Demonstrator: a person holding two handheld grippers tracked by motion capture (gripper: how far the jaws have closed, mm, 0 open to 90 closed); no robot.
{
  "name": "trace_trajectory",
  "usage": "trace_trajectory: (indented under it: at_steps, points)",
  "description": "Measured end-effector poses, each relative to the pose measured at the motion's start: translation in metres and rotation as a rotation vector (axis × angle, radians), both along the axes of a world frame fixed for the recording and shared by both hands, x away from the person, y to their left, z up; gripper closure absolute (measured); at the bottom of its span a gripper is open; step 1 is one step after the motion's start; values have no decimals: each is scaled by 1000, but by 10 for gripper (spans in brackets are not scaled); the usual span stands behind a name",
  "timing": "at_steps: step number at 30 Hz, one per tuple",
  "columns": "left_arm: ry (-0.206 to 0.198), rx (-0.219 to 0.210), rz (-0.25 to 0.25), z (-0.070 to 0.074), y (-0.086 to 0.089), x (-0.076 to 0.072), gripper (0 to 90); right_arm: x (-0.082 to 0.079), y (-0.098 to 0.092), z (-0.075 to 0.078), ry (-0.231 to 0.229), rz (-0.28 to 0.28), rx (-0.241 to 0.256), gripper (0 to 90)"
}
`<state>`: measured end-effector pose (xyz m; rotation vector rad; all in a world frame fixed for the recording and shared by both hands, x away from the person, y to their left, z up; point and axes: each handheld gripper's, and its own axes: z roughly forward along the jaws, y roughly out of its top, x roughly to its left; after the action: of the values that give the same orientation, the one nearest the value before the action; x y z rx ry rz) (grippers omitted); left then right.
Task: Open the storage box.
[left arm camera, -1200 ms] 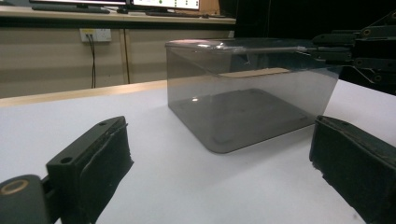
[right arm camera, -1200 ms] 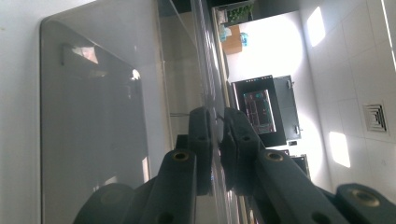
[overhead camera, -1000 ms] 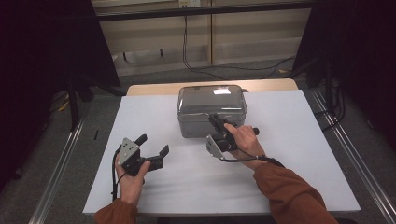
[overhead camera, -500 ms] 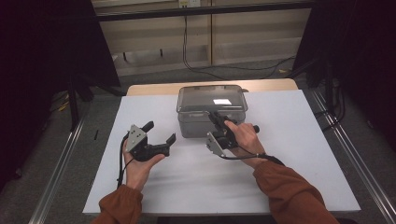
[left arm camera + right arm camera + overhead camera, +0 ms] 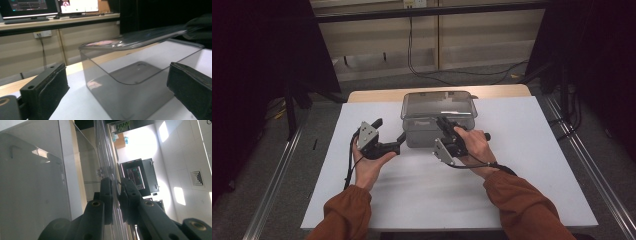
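Note:
A clear grey plastic box point(image 5: 417, 135) stands at the middle back of the white table point(image 5: 522, 165). Its clear lid point(image 5: 439, 100) is tilted, one side raised off the rim. My right gripper point(image 5: 443, 123) is shut on the lid's front edge. In the right gripper view, the lid point(image 5: 103, 157) runs between the two closed jaws of that gripper point(image 5: 116, 193), beside the box wall point(image 5: 30, 185). My left gripper point(image 5: 389, 131) is open at the box's front left corner. In the left gripper view, the box point(image 5: 130, 100) sits between that gripper's point(image 5: 117, 85) spread jaws, under the lifted lid point(image 5: 140, 37).
Metal rails point(image 5: 272, 185) run along both sides of the table. Cables point(image 5: 427, 70) lie on the floor beyond the far edge. A desk with monitors point(image 5: 27, 6) stands behind the table. The table in front of the box is bare white.
My left gripper has moved forward and right, up to the box's front left corner. The right gripper has stayed on the lid, and the lid has tipped upward.

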<state>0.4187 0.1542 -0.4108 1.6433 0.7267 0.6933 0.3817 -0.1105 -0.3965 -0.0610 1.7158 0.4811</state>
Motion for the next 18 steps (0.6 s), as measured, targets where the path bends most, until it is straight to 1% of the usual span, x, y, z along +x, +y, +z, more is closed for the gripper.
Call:
trace_trajectory:
  at_steps: [1,5,6,7,8,9,12,15,16,18]
  points:
    - [6,9,7,-1,-4,5,32,1,0,0,-1,2,12,811]
    - [7,-8,2,-1,-12,19,33,0,1,1,-4,-1,14,812]
    - [-4,-1,-1,-2,-14,22,33,0,1,1,-3,-1,14,813]
    - [-14,1,-4,-2,-16,23,39,1,1,1,-3,1,17,812]
    - [-19,13,-6,-2,-17,24,50,1,0,1,0,-3,25,812]
    - [-14,23,-7,-2,-20,24,48,1,0,2,-1,-1,28,812]
    - [-16,17,5,-1,-26,24,57,2,0,4,-5,-3,35,813]
    - [-32,24,-9,-1,-30,25,69,2,0,6,-11,-7,39,814]
    - [-38,18,-9,-1,-32,26,76,2,1,7,-13,-6,41,814]
    - [-49,20,-20,-1,-32,28,89,3,1,8,-12,-6,44,814]
